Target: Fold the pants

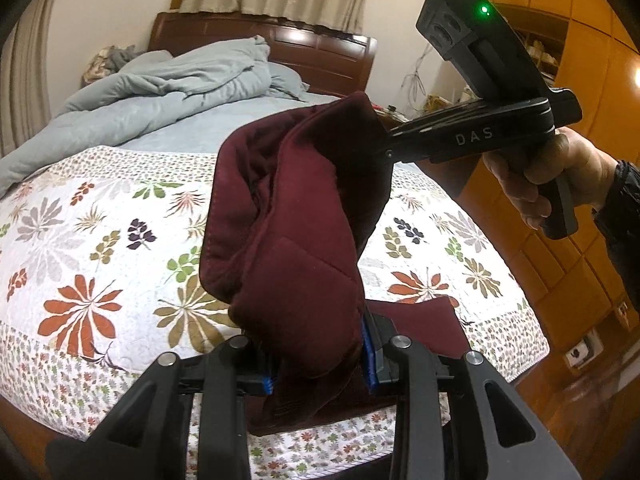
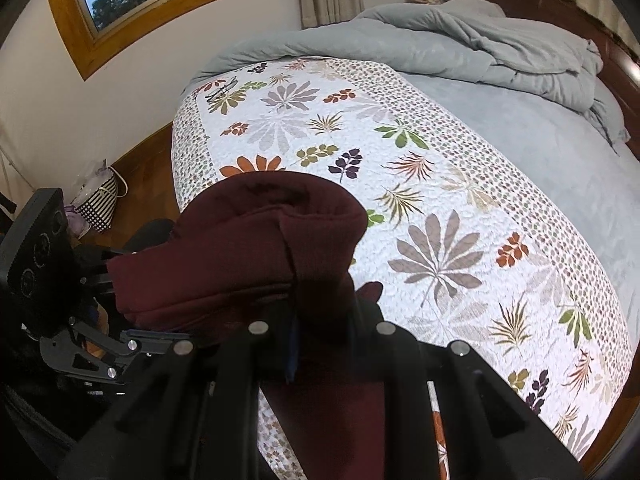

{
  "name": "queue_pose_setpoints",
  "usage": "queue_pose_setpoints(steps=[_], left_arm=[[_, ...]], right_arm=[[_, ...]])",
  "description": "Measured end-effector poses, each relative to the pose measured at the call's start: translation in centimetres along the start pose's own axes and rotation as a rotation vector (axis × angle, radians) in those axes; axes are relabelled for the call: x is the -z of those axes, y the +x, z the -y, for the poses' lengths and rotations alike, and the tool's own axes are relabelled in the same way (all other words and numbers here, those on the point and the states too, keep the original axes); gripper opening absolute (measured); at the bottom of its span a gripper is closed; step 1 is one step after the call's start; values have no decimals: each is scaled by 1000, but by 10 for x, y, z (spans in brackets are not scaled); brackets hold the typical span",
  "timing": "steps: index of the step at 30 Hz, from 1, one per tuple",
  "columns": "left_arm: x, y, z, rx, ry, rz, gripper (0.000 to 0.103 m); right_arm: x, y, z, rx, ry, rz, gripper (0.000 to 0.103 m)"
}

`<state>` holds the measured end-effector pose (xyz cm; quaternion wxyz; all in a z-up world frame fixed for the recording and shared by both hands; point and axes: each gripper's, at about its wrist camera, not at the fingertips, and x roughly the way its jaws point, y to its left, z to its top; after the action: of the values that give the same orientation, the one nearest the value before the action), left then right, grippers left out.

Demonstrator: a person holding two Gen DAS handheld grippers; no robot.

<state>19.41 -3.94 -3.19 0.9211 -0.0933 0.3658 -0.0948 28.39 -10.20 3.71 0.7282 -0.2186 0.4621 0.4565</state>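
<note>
Pants (image 1: 296, 216): dark maroon garment, lifted off the floral quilt (image 1: 100, 240) and strung between the two grippers; the bulk hangs above the quilt's near half, while a flat maroon part lies on the quilt just below the lifted bulk
Left gripper (image 1: 320, 368): clamped on a thick bunch of the pants; blue pads press the cloth from either side; it sits at the quilt's near edge
Right gripper (image 1: 384, 144): seen from the left wrist view, its tips are buried in the far upper end of the pants; jaws nearly closed on the cloth; a hand (image 1: 540, 184) holds its handle, out past the quilt's right side
Key relation: the held span runs from the left gripper up and away to the right gripper, so the long axis of the lifted part lies slantwise over the quilt; both hands look equally committed; judged, the next move turns on carrying this span over the part lying on the quilt and laying it down flat
Cloth: soft, thick, fleecy knit with a stitched seam; it rolls into rounded folds rather than sharp creases; likely to slump when let go
Quilt: white, stitched, printed with rust, olive, grey and purple leaves, bordered by small dots; flat and smooth
Duvet (image 2: 460, 40): pale grey-blue, rumpled, heaped beyond the quilt's far edge
Headboard (image 1: 280, 40): dark polished wood, behind the duvet, farthest from the quilt
</note>
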Motion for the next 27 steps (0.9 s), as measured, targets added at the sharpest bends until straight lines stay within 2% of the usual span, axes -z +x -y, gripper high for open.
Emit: queue_pose_setpoints(steps=[8, 16, 27], left_arm=[[3, 12, 29, 27, 61, -23, 31], [15, 31, 70, 62, 169, -52, 31], [32, 66, 123, 95, 290, -126, 31]], right_arm=[[36, -10, 15, 12, 21, 30, 18], [78, -18, 31, 22, 35, 66, 18], [143, -24, 58, 34, 78, 106, 19]])
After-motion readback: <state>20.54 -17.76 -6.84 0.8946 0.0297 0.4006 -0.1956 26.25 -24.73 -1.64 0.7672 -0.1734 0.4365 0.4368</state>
